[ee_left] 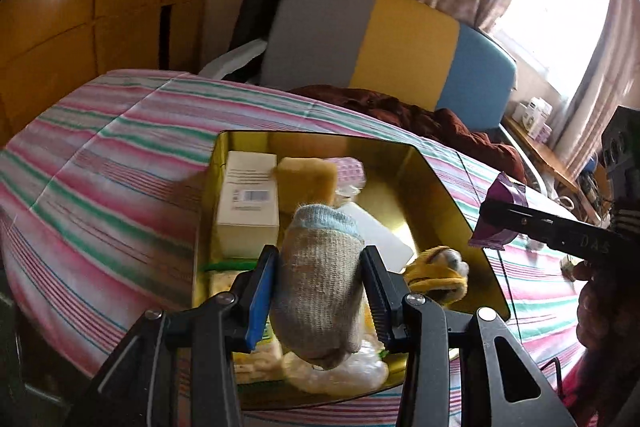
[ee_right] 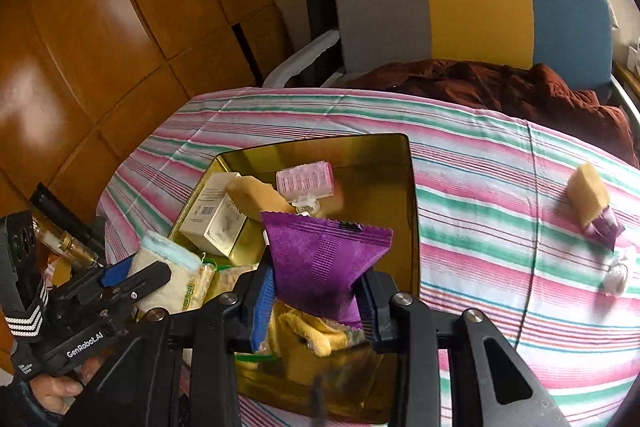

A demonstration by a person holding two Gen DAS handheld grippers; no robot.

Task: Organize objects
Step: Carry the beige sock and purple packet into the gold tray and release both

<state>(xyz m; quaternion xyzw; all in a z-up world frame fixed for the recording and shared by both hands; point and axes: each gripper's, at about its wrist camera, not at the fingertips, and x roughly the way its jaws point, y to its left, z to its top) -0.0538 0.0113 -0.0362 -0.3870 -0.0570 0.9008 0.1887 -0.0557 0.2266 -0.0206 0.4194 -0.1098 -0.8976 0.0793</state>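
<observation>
Left wrist: jaws grip sock (ee_left: 320, 291) | right wrist: jaws grip purple packet (ee_right: 320, 263)

A tin (ee_right: 412, 211) is set on the bed (ee_right: 480, 163) at the centre of the right wrist frame, and a box (ee_right: 214, 217), a sponge (ee_right: 256, 199) and a plush toy (ee_right: 308, 331) are held in it. A second sponge (ee_right: 588, 197) is laid on the bed at the right of that frame, well apart from the tin, and a chair (ee_right: 472, 3) is seen behind the bed at the top.
</observation>
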